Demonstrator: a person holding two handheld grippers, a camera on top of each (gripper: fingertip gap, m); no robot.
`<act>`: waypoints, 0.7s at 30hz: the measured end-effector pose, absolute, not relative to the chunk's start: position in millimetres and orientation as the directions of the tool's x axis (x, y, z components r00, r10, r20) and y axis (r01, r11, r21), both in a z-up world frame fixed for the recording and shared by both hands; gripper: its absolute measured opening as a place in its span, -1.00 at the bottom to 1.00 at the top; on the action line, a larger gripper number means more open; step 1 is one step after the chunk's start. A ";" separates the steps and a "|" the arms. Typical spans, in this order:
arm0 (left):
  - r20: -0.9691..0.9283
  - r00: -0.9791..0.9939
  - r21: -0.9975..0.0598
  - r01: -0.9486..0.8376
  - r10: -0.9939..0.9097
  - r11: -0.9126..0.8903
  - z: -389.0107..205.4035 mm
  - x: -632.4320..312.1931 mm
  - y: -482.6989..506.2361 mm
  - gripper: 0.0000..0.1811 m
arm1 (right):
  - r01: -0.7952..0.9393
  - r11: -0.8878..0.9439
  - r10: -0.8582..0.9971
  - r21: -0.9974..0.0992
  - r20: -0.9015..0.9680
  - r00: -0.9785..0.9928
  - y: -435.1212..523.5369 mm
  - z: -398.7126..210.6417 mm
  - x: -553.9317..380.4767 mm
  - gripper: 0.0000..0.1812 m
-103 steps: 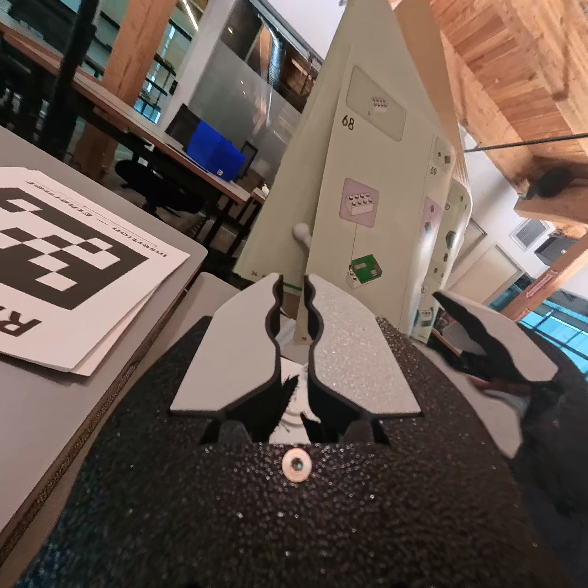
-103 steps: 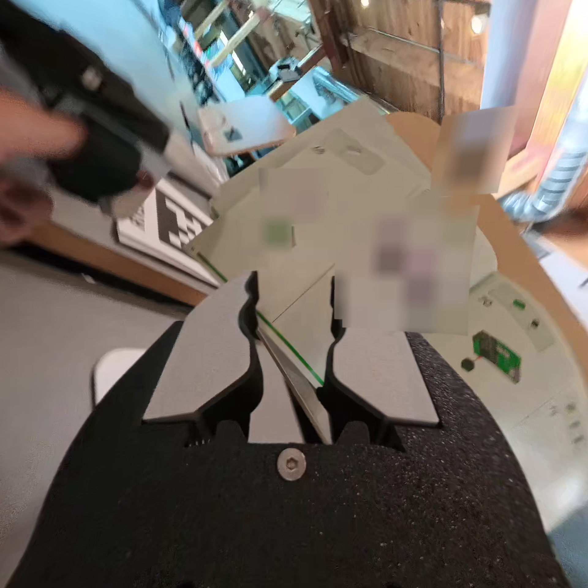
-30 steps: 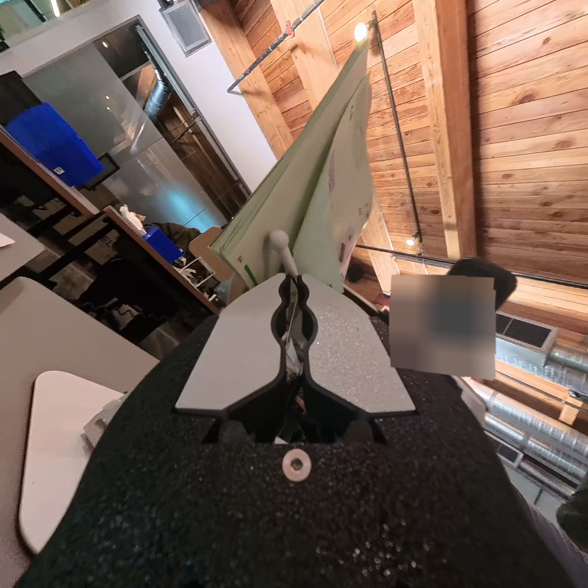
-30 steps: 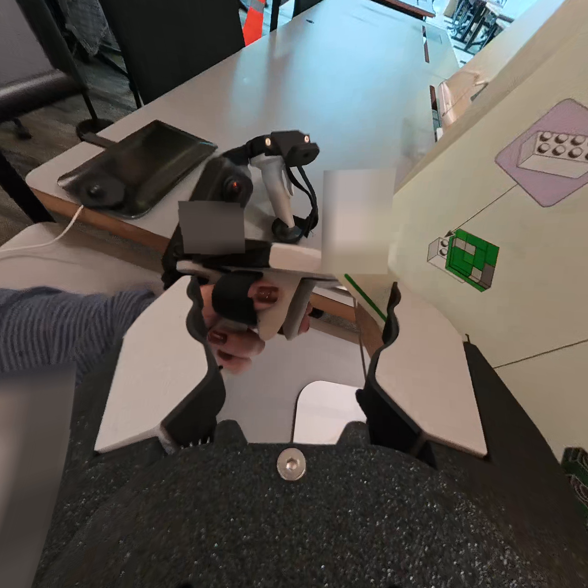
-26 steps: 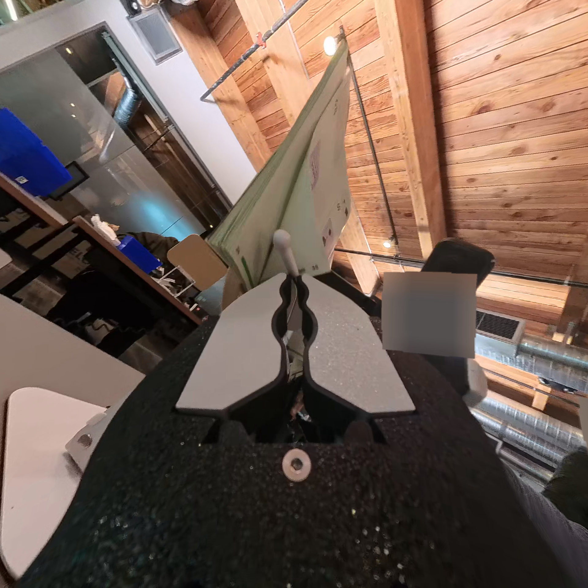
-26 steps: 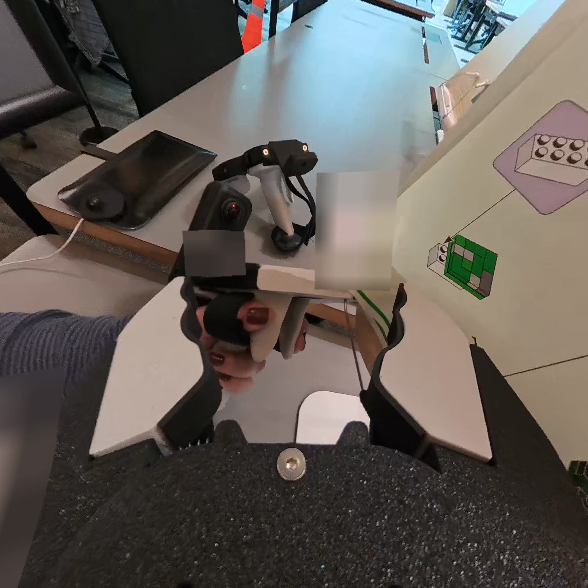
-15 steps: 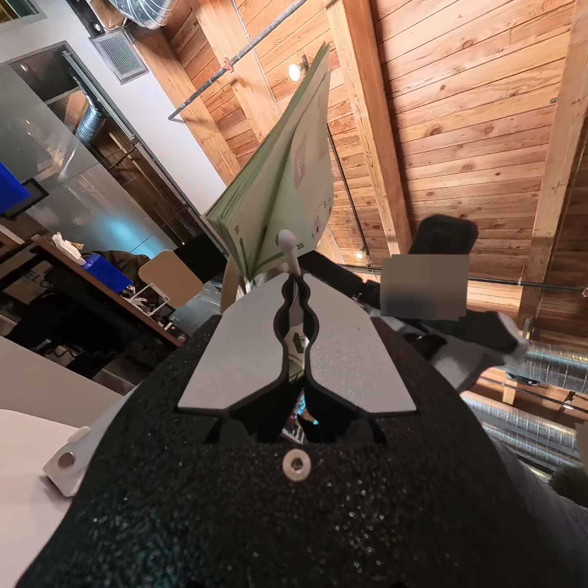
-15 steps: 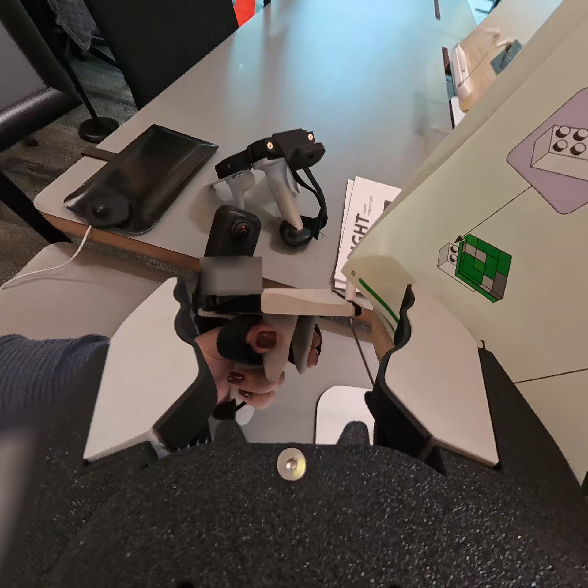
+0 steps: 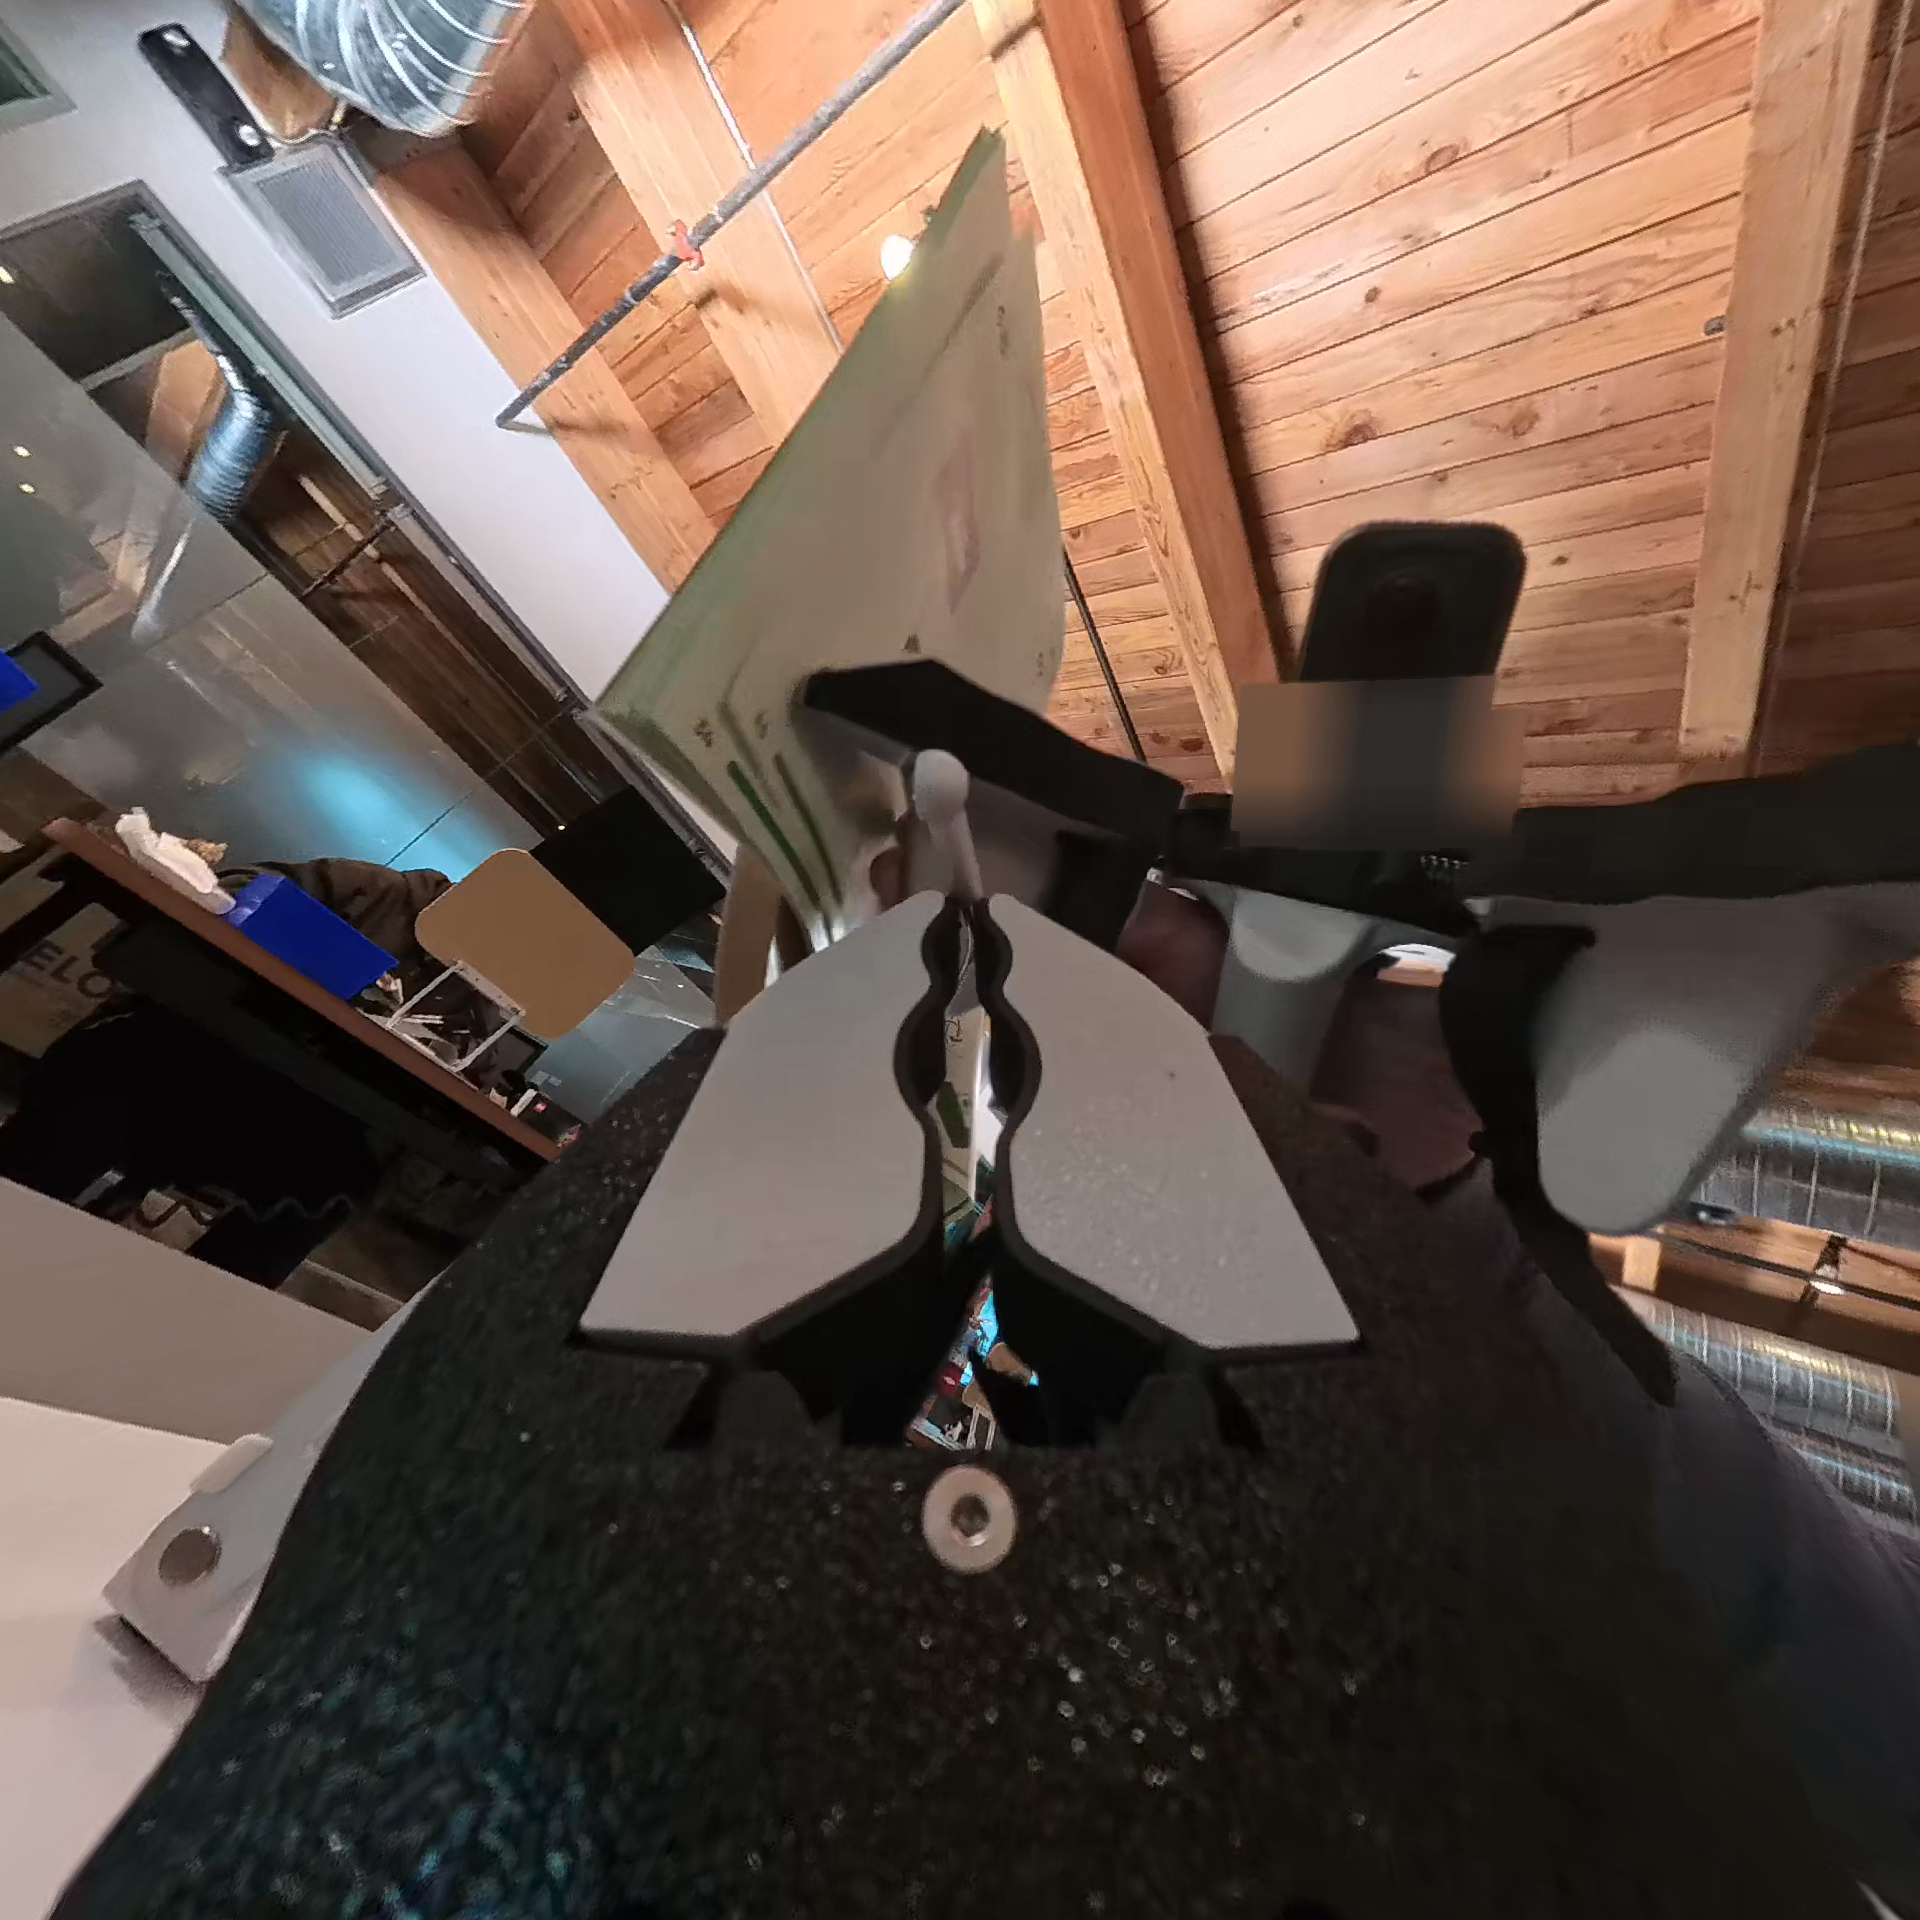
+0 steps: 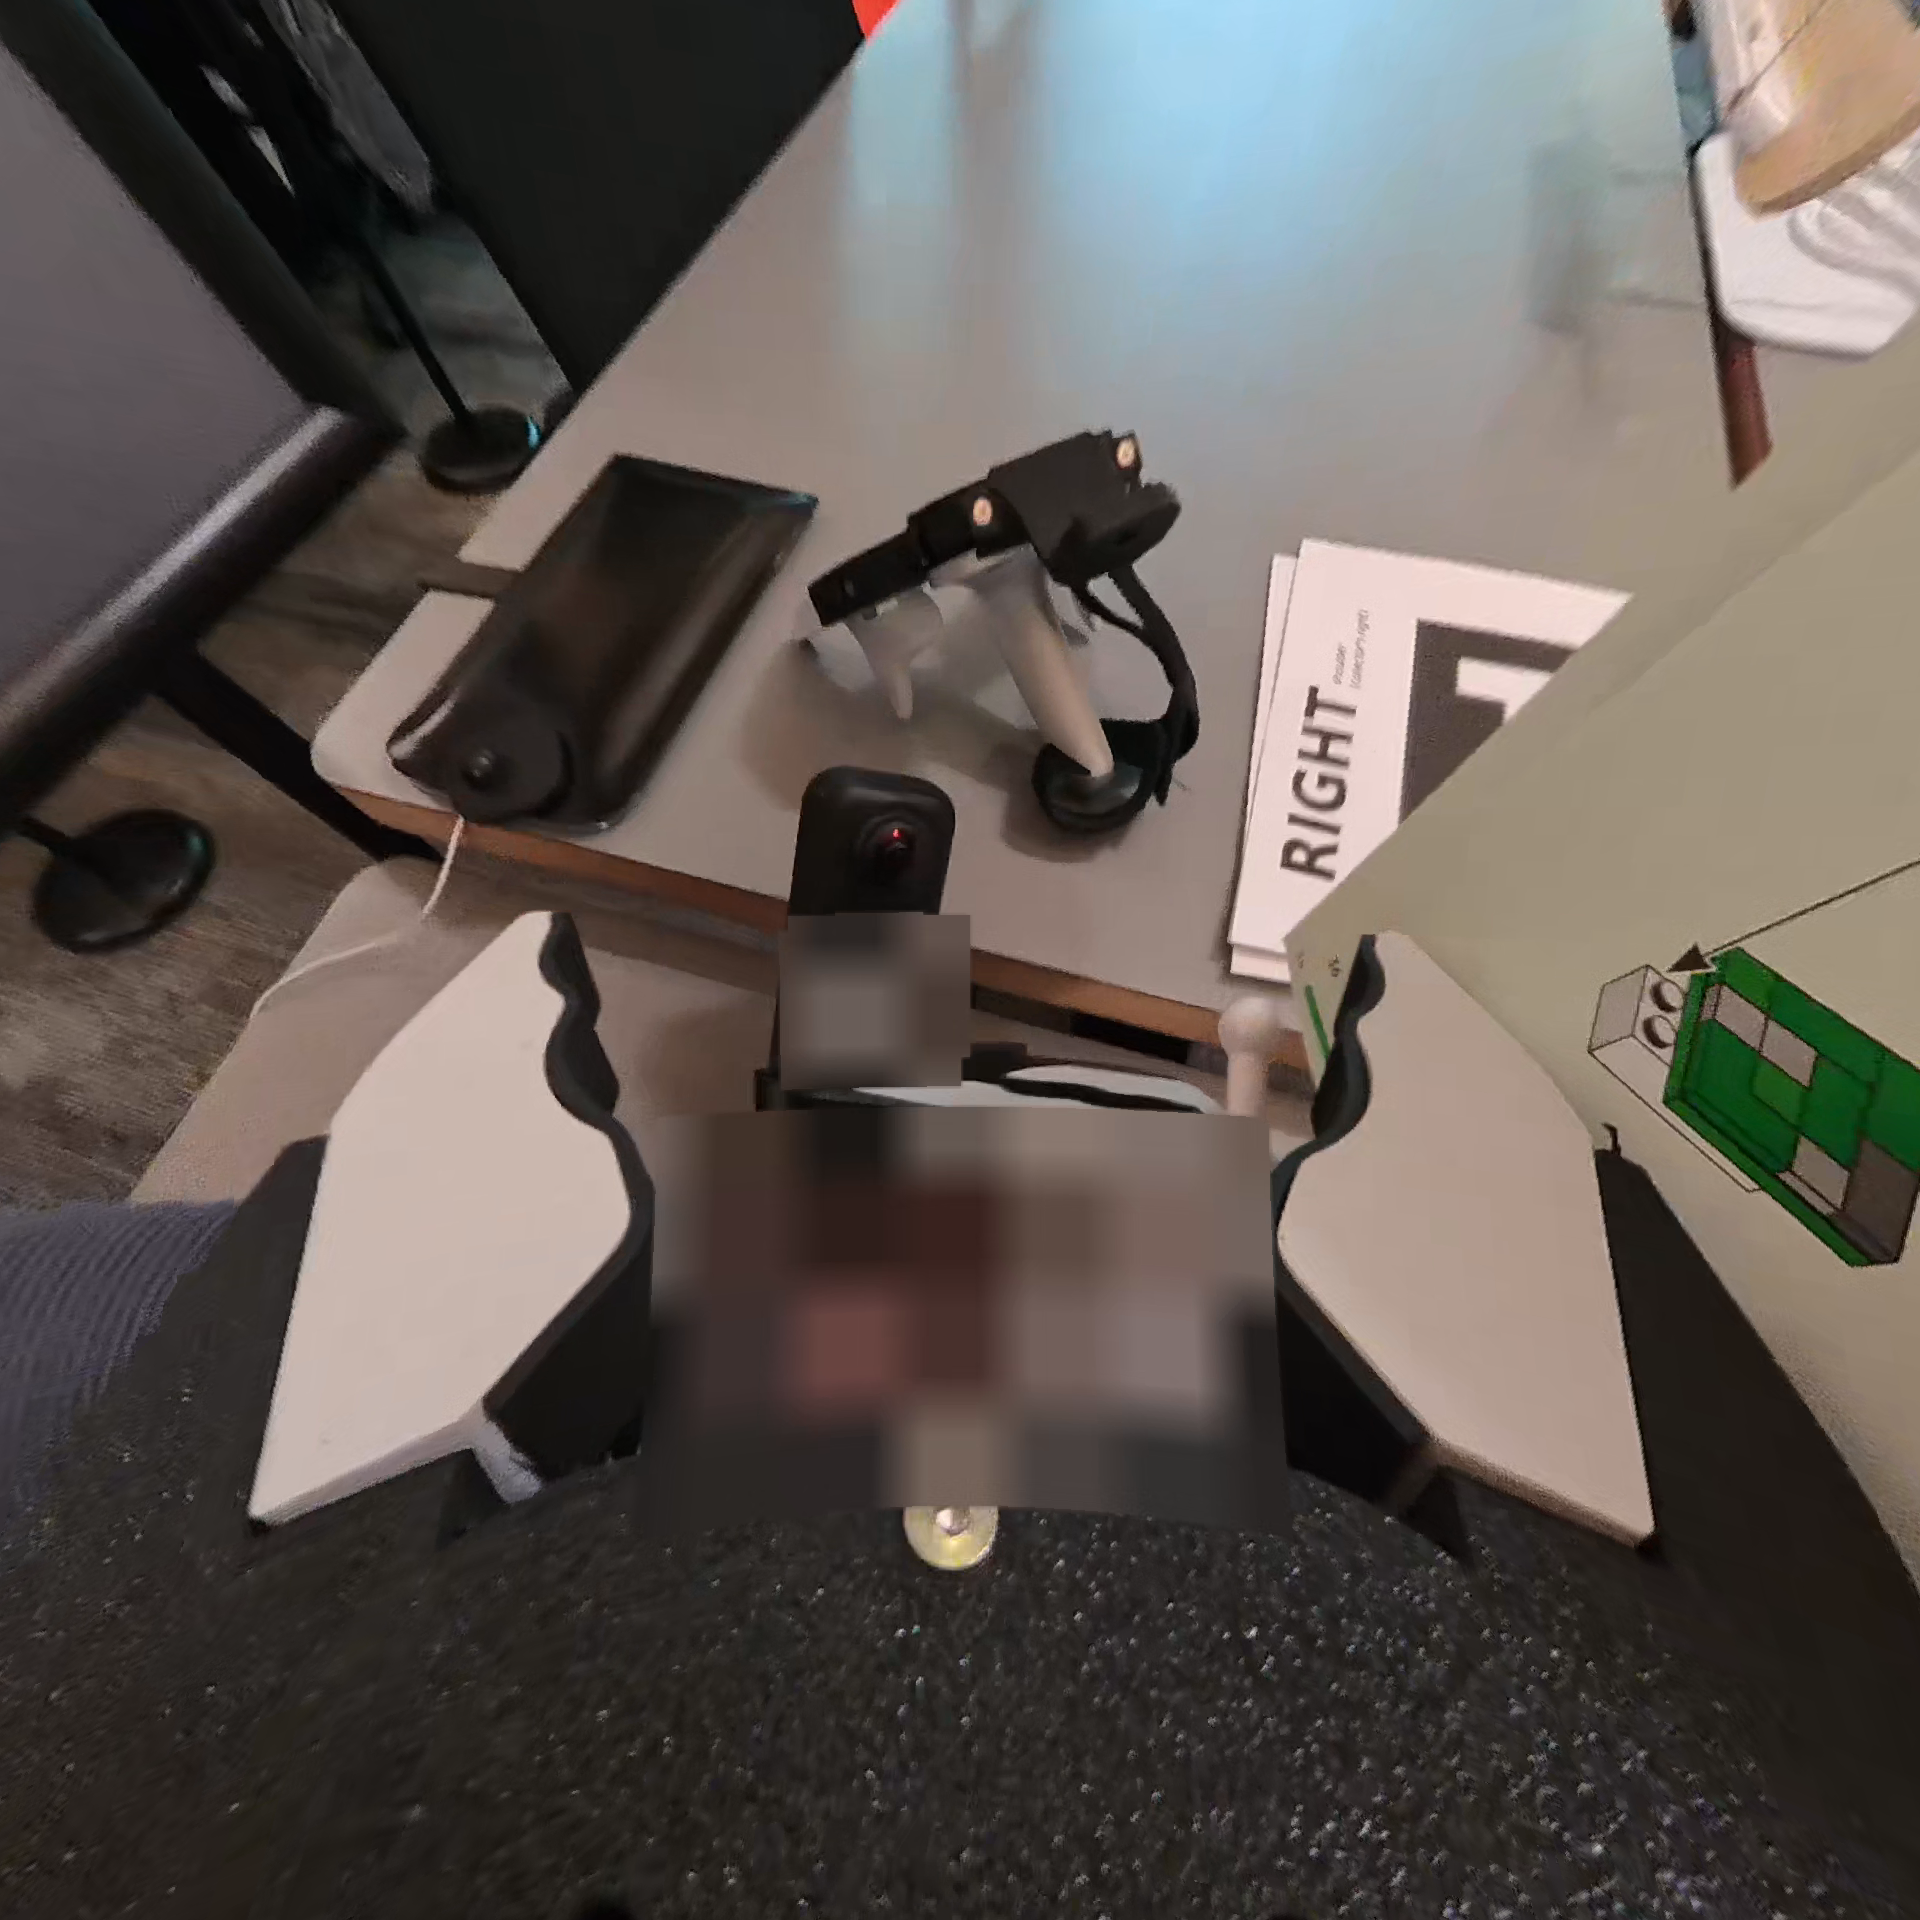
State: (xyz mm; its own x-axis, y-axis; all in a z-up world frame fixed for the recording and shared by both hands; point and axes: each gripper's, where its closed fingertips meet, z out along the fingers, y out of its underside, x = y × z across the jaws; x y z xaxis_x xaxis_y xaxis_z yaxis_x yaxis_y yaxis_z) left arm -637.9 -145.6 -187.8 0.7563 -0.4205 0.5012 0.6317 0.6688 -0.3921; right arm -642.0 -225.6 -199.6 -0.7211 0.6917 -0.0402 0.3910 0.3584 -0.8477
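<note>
Left hand-held gripper (image 9: 964, 914): I see it clamped on a thin white ball-tipped rod (image 9: 940, 805), green instruction booklet (image 9: 894, 582) just beyond. Right hand-held gripper (image 10: 961, 1039) gapes wide, holding nothing, booklet page touching its right finger. Farther: desk (image 10: 1143, 260) with black pouch (image 10: 603, 634), spare handle (image 10: 1029, 623), printed marker sheets (image 10: 1382, 717).

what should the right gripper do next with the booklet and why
Probably shift the right gripper rightward before closing: its fingers are wide open and the pale booklet's lower corner only just reaches its right fingertip, while the left gripper is shut on the booklet.
</note>
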 end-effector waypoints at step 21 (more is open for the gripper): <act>0.467 0.803 -0.491 0.585 -0.372 0.646 -187.5 -629.4 -144.6 -0.97 | 0.224 0.585 0.746 -0.779 0.409 -0.525 -121.4 -213.2 -599.7 0.45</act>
